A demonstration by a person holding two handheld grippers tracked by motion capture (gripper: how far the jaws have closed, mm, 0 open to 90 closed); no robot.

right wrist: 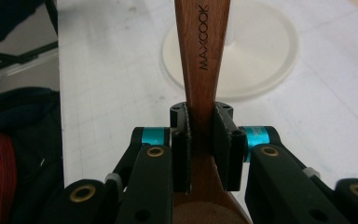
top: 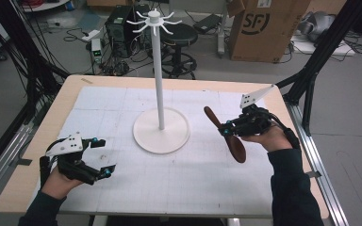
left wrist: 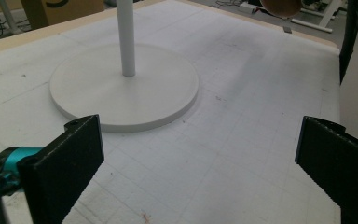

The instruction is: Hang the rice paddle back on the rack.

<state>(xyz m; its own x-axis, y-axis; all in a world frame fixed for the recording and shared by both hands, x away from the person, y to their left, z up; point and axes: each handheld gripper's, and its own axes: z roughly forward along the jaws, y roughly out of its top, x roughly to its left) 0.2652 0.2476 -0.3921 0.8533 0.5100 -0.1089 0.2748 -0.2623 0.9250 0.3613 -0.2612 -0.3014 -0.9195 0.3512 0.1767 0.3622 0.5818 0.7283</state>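
Note:
A dark wooden spoon (top: 226,133) is held above the table at the right, its bowl toward the person and its handle pointing at the stand. My right gripper (top: 227,129) is shut on its handle; the right gripper view shows the handle (right wrist: 202,51), stamped MAXCOOK, pinched between the two pads (right wrist: 181,149). A white rack with a round base (top: 161,130), a tall pole (top: 159,75) and hooks on top stands mid-table. My left gripper (top: 102,157) rests open at the front left, nothing between its fingers (left wrist: 65,163). The base (left wrist: 123,86) lies just ahead of it.
A white gridded mat (top: 179,155) covers most of the wooden table. Behind the table stand a cardboard box (top: 266,28), a black stool (top: 179,37), a computer tower and loose cables. Black frame posts rise at both sides.

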